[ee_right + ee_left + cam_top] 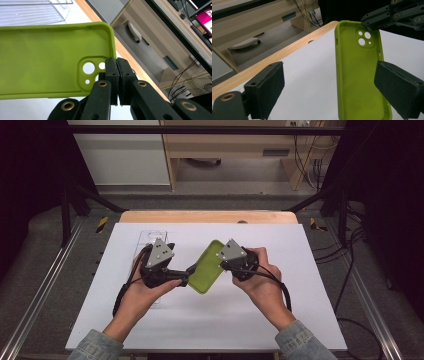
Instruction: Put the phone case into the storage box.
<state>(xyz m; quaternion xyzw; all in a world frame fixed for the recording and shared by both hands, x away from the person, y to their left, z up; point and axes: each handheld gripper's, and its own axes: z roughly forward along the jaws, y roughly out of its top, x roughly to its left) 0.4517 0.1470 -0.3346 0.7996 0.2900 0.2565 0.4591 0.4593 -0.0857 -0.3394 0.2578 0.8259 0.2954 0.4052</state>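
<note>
Lime-green phone case (207, 267), empty, inner face toward the cameras, held up off the white table sheet (210, 320) between the two hands, near the sheet's middle. Right gripper (117, 75): jaws pressed together on the case's rim beside the camera cut-outs (364, 38), pinching one wall at the top corner; this looks like the sole firm hold. Left gripper (332, 87): jaws spread wide, one pad on each side of the case's lower end; in the left gripper view the right-hand pad overlaps the case edge, contact uncertain. Judgement: step in hand is taking a second grip on the free end. To do it well, keep the right pinch steady, centre the spread jaws across the case's width, close slowly onto the side walls so the soft shell does not buckle or twist out. A clear outline (150, 237) lies on the sheet behind the left gripper; cannot tell what.
</note>
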